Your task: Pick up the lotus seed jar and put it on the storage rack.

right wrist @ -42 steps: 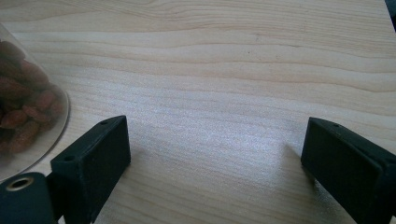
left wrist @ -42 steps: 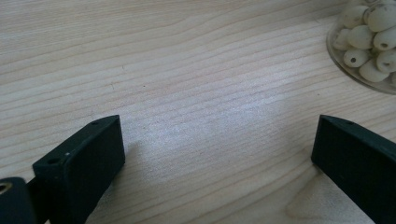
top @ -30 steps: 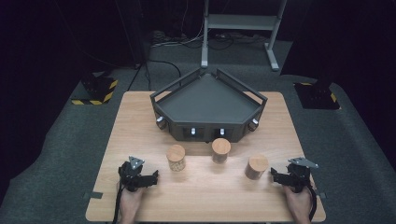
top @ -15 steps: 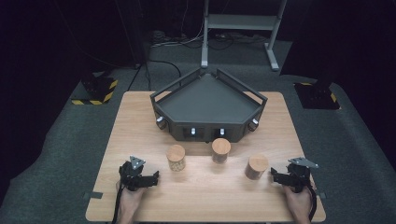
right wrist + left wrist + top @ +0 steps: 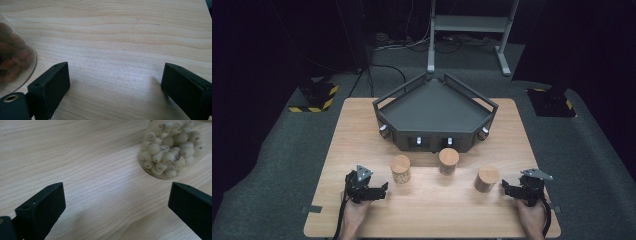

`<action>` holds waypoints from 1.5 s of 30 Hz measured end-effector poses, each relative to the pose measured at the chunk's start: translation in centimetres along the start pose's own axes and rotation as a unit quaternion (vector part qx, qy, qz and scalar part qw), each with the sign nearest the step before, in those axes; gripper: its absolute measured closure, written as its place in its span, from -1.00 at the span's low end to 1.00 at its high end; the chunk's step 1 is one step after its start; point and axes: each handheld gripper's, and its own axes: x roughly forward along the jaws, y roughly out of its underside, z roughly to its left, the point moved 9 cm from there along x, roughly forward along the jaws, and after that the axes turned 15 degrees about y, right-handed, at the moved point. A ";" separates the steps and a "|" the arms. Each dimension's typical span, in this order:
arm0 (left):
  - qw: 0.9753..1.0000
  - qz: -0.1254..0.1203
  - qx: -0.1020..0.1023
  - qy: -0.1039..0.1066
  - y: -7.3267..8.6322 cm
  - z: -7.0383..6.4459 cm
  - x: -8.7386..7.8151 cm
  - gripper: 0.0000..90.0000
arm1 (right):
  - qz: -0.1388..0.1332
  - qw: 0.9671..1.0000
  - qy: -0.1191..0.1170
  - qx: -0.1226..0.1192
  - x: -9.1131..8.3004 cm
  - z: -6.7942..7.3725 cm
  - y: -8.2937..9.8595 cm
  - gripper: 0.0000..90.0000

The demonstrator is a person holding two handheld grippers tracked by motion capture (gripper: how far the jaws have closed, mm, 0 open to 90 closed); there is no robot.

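Three cork-lidded jars stand in a row on the wooden table (image 5: 512,135). The left jar (image 5: 400,169) holds pale round seeds (image 5: 170,150); the middle jar (image 5: 448,161) stands nearest the tray; the right jar (image 5: 486,178) holds brown nuts (image 5: 11,62). My left gripper (image 5: 382,189) rests open on the table just left of the left jar, its jaws wide apart over bare wood (image 5: 112,205). Near the front right corner my right gripper (image 5: 508,188) lies open, right of the right jar, nothing between its jaws (image 5: 115,82).
A dark angular tray (image 5: 435,107) with raised rails stands at the table's back centre. A metal stand (image 5: 472,30) and yellow-black striped bases (image 5: 314,97) sit on the dark floor beyond. Bare wood stretches along the table's front edge (image 5: 432,220).
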 end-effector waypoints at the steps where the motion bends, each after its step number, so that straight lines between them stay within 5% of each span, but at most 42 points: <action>1: 1.000 0.001 0.001 0.002 0.0 -0.1 0.1 -0.97 | 0.000 1.000 0.000 0.000 0.0 0.0 0.0 -0.82; 26: 0.999 0.015 0.017 0.043 -0.9 -3.0 2.3 -0.91 | 0.000 1.000 0.000 0.000 0.0 0.0 0.0 -0.82; 45: 0.998 0.009 0.005 0.063 -1.7 -3.8 3.5 -0.84 | 0.000 1.000 0.000 0.000 0.0 0.0 0.0 -0.82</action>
